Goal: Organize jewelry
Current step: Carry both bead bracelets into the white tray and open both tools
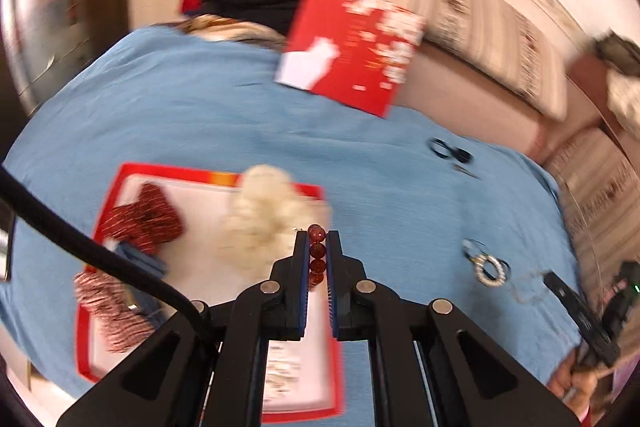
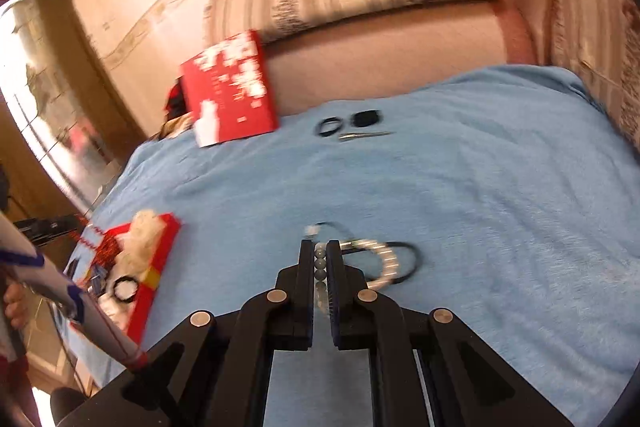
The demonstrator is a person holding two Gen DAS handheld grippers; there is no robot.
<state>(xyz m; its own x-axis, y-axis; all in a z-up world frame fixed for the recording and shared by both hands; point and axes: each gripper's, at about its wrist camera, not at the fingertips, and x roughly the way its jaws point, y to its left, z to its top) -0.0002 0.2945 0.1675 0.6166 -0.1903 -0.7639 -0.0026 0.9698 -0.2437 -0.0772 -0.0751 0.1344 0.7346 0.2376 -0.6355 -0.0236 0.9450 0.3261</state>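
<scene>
1. Here, the left gripper (image 1: 317, 239) is squeezed almost all the way together on a string of dark red beads (image 1: 316, 255). The beads sit in a row between its two fingers, right at the tips.
2. Under and to the left of that gripper lies a red box (image 1: 216, 175) with a white inside. It rests on the blue blanket (image 1: 200, 115).
3. In the box there is a fluffy white thing (image 1: 264, 211), a red and black sparkly piece (image 1: 144, 219), and a red and white stripy piece (image 1: 108, 303). They are blurry, so I cannot tell just what they are.
4. A black cable (image 1: 80, 243) crosses the box and hides part of it.
5. Farther back stands a red lid (image 1: 352, 47) with white marks, tilted up at the edge of the blanket.
6. The right gripper (image 2: 320, 253) is also pinched nearly shut, on a string of small grey beads (image 2: 320, 263).
7. Just beside its tips, on the blanket, lie a white bead bracelet (image 2: 384, 259) and a black ring (image 2: 408, 259). They overlap each other.
8. Far back on the blanket are more small black things (image 2: 348, 123) and a thin silver one (image 2: 364, 135), too small to name.
9. A hand (image 1: 576, 383) shows at the right edge of the left view, partly cut off.
</scene>
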